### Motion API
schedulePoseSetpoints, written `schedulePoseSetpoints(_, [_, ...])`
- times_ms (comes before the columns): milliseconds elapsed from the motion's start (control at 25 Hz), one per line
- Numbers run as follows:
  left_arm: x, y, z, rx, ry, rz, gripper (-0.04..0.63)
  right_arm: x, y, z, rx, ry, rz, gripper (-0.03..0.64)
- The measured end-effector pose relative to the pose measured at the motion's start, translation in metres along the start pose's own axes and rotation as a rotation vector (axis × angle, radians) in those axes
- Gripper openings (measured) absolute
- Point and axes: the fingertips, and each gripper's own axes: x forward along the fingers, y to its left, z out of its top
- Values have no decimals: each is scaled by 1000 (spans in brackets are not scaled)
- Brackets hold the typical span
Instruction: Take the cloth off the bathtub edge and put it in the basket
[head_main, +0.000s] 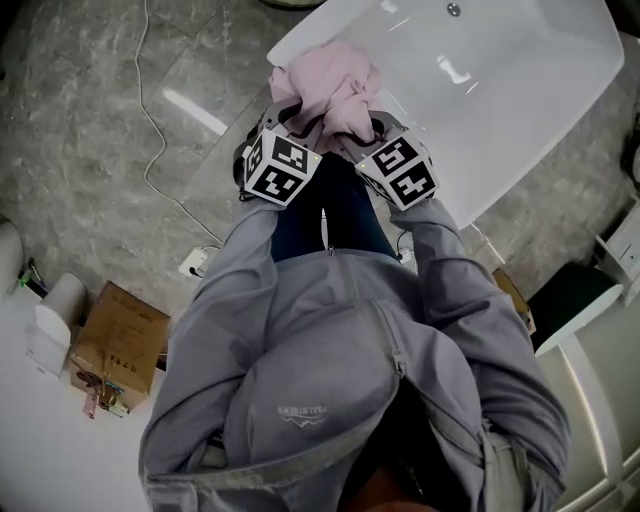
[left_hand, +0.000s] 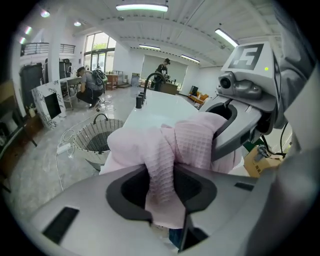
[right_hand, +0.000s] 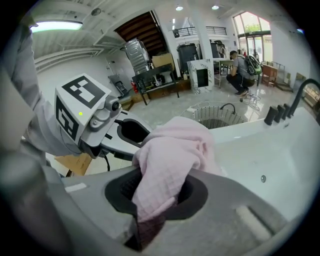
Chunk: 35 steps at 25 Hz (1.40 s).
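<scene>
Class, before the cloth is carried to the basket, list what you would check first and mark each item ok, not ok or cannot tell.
1. Left gripper shut on the cloth: ok.
2. Right gripper shut on the cloth: ok.
3. Cloth clear of the bathtub rim: cannot tell.
4. Basket upright, mouth open: ok.
5. Floor beside the basket free of the cord: not ok.

The pink waffle cloth (head_main: 325, 85) is bunched into a lump over the white bathtub (head_main: 540, 140) edge. The left gripper (head_main: 292, 112) and right gripper (head_main: 372, 122) pinch it. The round mesh basket (left_hand: 95, 136) stands upright on the floor beside the tub.
</scene>
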Motion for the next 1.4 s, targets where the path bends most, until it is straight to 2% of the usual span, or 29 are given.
schedulePoseSetpoints(320, [-76, -9, 64, 1, -118, 65, 123, -74, 25, 58, -80, -104, -15, 78])
schedulePoseSetpoints(760, [-173, -18, 134, -10, -302, 164, 121, -160, 60, 130, -278, -226, -2, 78])
schedulePoseSetpoints(1040, [-222, -22, 168, 11, -405, 237, 120, -199, 80, 167, -383, -299, -10, 78])
schedulePoseSetpoints(1400, [-276, -33, 195, 16, -515, 335, 117, -240, 106, 199, -488, -392, 31, 78])
